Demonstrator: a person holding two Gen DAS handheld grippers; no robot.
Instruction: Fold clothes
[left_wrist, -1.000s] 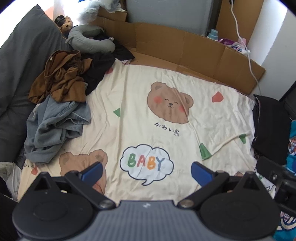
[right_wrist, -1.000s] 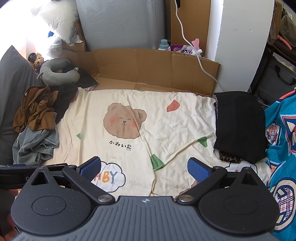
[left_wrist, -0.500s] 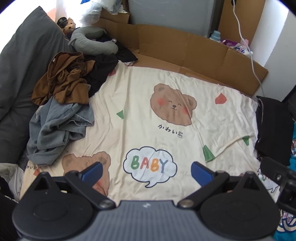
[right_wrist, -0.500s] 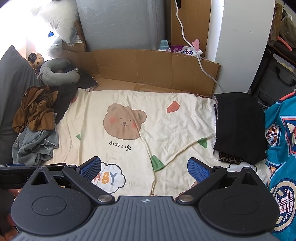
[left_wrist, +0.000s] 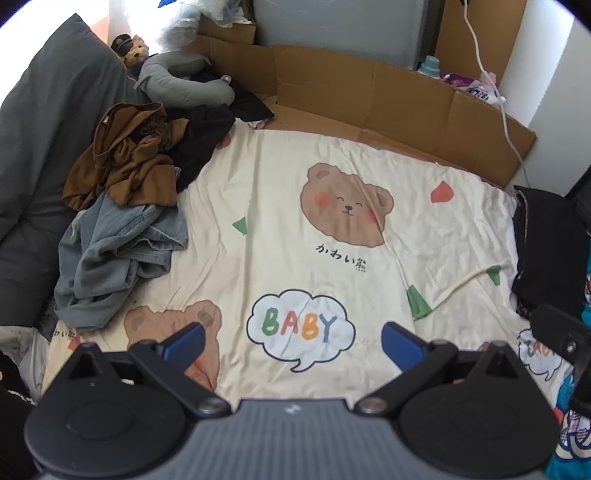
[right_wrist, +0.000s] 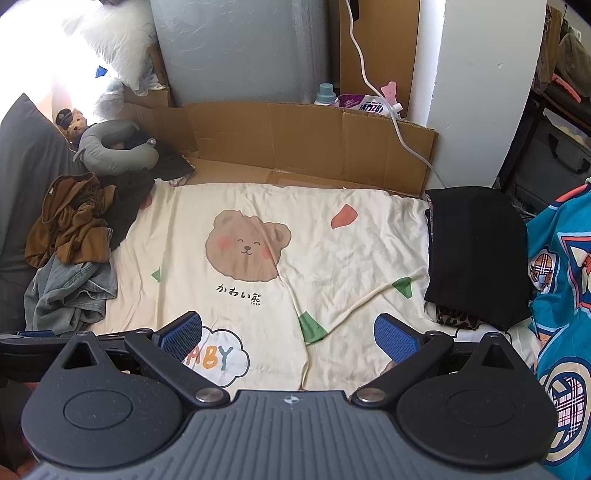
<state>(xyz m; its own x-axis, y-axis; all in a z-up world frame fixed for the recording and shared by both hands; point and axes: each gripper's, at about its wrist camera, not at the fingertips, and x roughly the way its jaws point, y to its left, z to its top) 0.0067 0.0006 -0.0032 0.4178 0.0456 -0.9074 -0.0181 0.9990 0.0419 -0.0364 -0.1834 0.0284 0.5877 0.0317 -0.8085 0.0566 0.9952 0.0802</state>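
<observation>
Left gripper and right gripper: fingers spread wide, empty, above the bed sheet. Beyond, left: crumpled jeans, brown garment (both soft, limp; denim likely heavier). Take by waistband or hem edge.

A home bedroom: a bed spread with a cream bear-print sheet, a heap of unfolded clothes at its left edge beside a grey pillow, a neck pillow and teddy bear at the far-left corner.
</observation>
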